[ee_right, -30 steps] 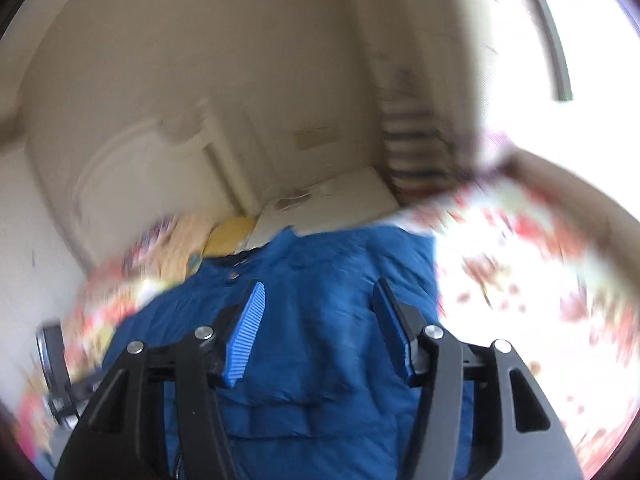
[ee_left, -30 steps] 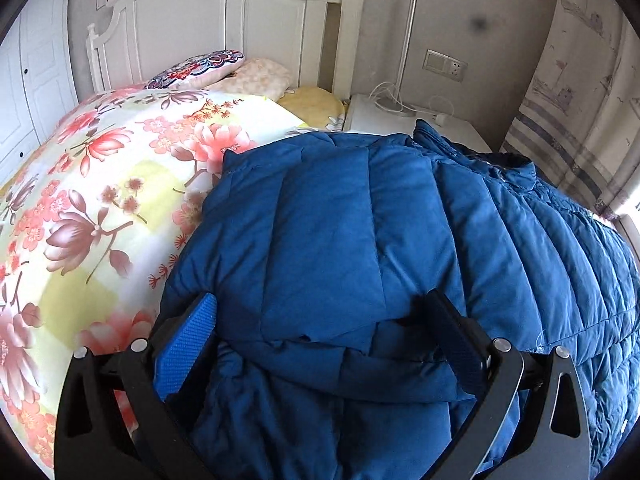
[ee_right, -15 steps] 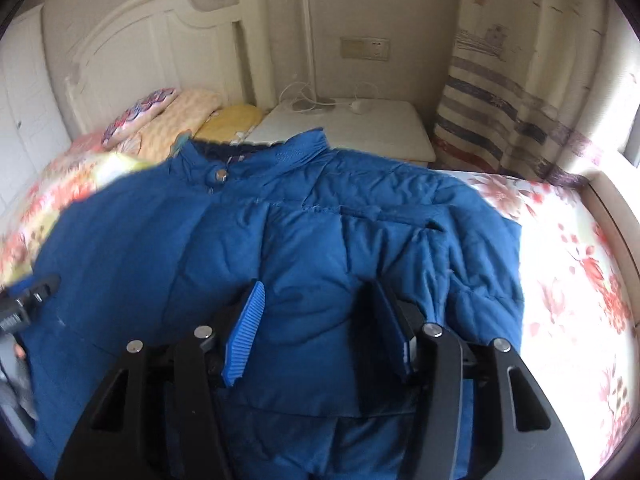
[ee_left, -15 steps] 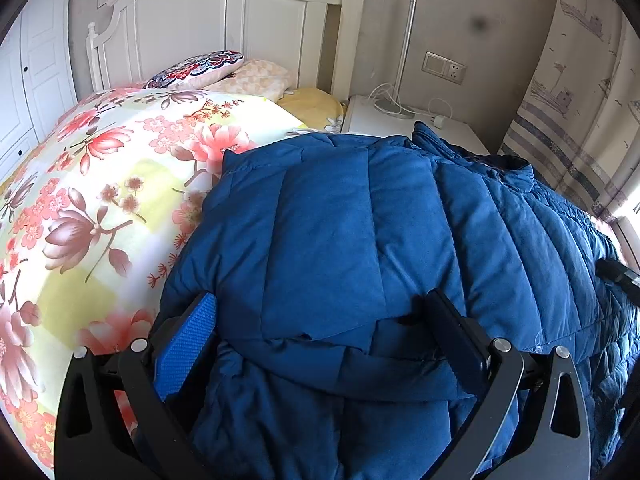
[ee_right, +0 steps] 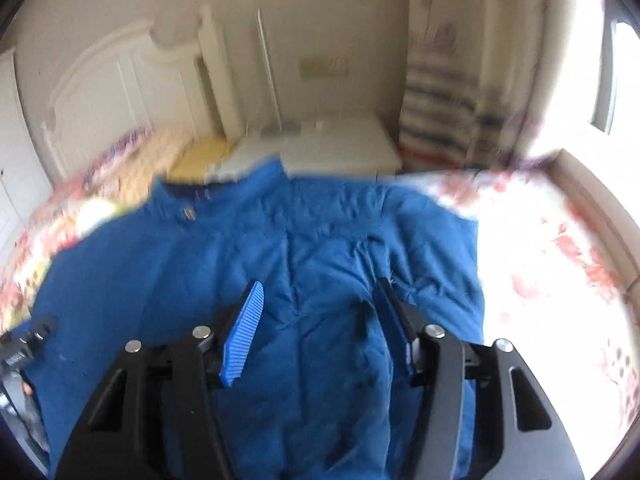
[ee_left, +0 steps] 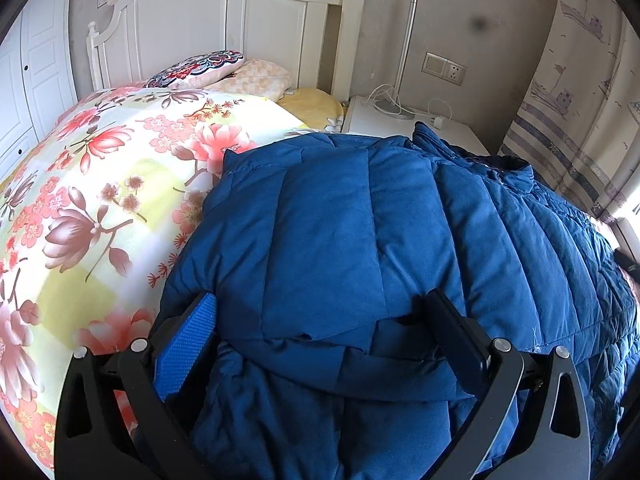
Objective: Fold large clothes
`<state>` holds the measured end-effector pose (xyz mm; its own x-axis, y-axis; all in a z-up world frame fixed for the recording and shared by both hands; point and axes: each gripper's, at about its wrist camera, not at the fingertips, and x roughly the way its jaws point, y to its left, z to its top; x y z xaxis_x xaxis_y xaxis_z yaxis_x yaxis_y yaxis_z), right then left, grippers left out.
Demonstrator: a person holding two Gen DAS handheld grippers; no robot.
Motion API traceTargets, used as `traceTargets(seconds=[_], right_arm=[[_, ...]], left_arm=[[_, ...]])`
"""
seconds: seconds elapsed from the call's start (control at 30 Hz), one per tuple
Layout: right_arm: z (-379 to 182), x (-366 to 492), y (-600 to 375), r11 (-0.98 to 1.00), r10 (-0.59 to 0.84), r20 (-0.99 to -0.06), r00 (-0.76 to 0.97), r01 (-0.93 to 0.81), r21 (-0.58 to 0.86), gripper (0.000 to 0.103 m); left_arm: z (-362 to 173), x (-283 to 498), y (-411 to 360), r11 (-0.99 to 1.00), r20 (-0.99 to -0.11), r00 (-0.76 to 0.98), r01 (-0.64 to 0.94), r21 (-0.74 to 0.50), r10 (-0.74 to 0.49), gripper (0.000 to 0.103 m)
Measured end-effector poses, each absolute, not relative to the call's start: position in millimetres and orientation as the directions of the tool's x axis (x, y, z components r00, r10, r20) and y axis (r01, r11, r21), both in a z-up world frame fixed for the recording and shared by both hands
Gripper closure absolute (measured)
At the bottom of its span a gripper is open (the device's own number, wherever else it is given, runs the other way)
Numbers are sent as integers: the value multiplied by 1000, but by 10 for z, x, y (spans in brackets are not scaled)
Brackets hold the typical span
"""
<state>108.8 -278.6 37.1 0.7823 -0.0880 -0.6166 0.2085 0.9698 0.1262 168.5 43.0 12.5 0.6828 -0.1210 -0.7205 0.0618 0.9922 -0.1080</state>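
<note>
A large blue padded jacket [ee_left: 360, 220] lies spread on the bed, its collar toward the headboard. In the left wrist view a folded-over part of it bulges between the wide-set fingers of my left gripper [ee_left: 320, 320]; the blue pad [ee_left: 188, 344] shows its face beside the fabric. The right wrist view is blurred. It shows the jacket [ee_right: 280, 248] from the other side, with my right gripper [ee_right: 320, 300] low over its middle. Its jaws are opening, with fabric lying under and between them but not pinched. My left gripper [ee_right: 28, 340] shows at that view's left edge.
The flowered bed cover [ee_left: 100, 200] stretches left of the jacket. Pillows [ee_left: 200, 68] lie at the white headboard [ee_left: 200, 32]. A white nightstand [ee_left: 400, 124] with a lamp pole [ee_left: 408, 52] and cables stands beyond. A striped curtain [ee_left: 580, 120] hangs on the right.
My right gripper has swung across and come lower over the jacket, and its view is blurred again. The left gripper and the fold between its fingers have not moved.
</note>
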Motion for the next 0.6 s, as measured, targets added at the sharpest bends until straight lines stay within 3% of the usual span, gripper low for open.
traceTargets(seconds=[0.07,0.23,0.43,0.6], right_arm=[[430,997,-2649,982,-73,-597,799,162,96,43],[112,1171,-2386,997,-67,-697,714,67,-28,38],[90,1196,-2383,997,-55,-701,711,71,-6,37],[335,869,-2423,992,-49,-642,765,113,59,37]], left_arm=[[125,1683,430,992,-721,683,61,-109,-121,4],[126,1681,431,992,-719,684,61,-110,-122,4],[126,1673,437,991,-719,684,61,-117,-127,4],[123,1674,444,991,-718,684,60,-123,-130,4]])
